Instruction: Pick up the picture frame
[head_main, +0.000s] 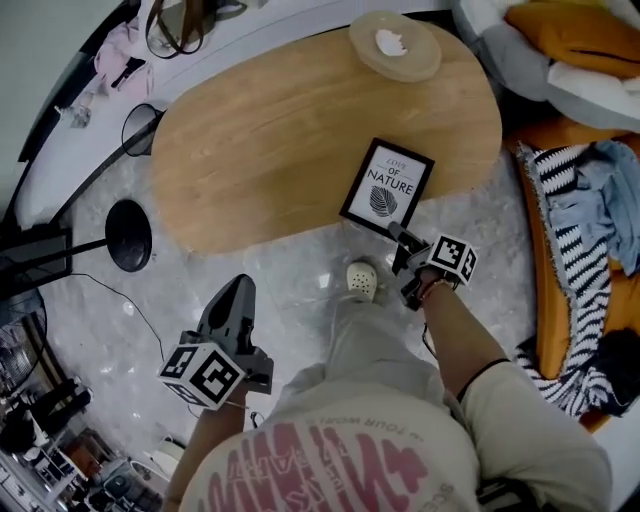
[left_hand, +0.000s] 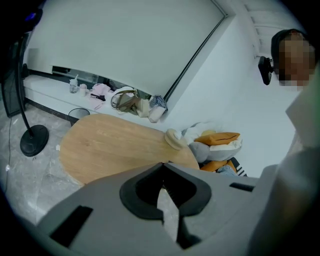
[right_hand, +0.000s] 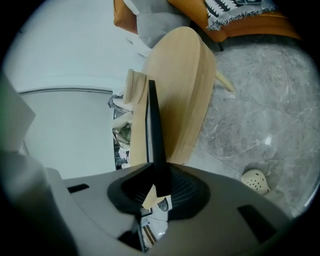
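While the right tongs (head_main: 397, 235) pinch the frame (head_main: 388, 187) by its near corner at the desk (head_main: 270, 130) edge, the left tongs (head_main: 238, 290) hang well apart. They're pressed together, empty.

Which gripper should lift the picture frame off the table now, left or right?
Right. The right gripper is clamped on the picture frame's near corner at the table's edge. The left gripper hangs over the floor, away from the table, jaws together and empty.
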